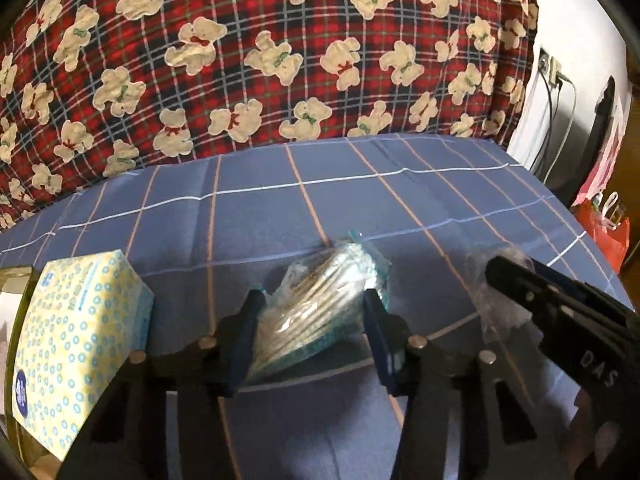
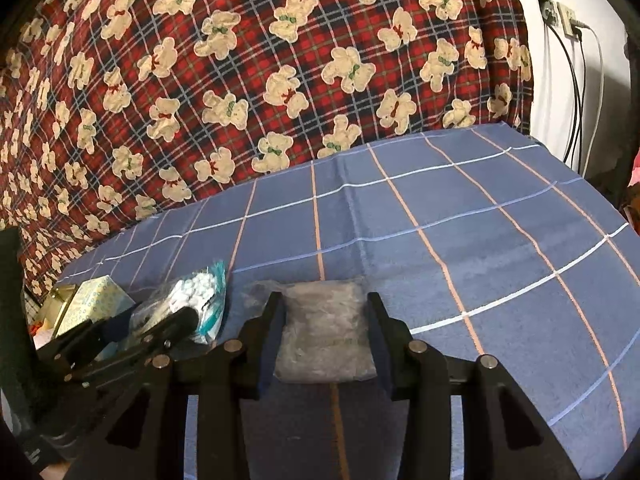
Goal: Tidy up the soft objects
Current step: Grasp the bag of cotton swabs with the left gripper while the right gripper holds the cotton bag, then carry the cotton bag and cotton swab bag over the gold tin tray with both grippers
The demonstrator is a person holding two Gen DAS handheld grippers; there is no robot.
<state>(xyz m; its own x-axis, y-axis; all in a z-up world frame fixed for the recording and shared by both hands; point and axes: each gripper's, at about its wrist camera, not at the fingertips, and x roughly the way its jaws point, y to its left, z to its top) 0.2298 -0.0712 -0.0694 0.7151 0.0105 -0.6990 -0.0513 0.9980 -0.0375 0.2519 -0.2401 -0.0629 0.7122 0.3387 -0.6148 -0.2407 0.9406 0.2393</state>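
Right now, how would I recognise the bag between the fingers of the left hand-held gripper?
On the blue checked sheet, right of the yellow tissue box, lies a clear bag of cotton swabs with teal edging. Its neighbour, a cloudy bag of white stuff, has no teal and no sticks.

Blue checked sheet (image 2: 500,240): open, flat room is offered ahead and to the right, out to the bed edge.
Red bear-print quilt (image 1: 256,52): the far side is walled off along the whole back.
Tissue box (image 1: 80,332): the near left corner is blocked.
Bag of cotton swabs (image 1: 320,300) and clear bag (image 2: 328,336): set side by side in front, near each other; only a narrow gap is left between them.
White wall (image 2: 568,80) with hanging cables (image 2: 576,92): the far right is closed.
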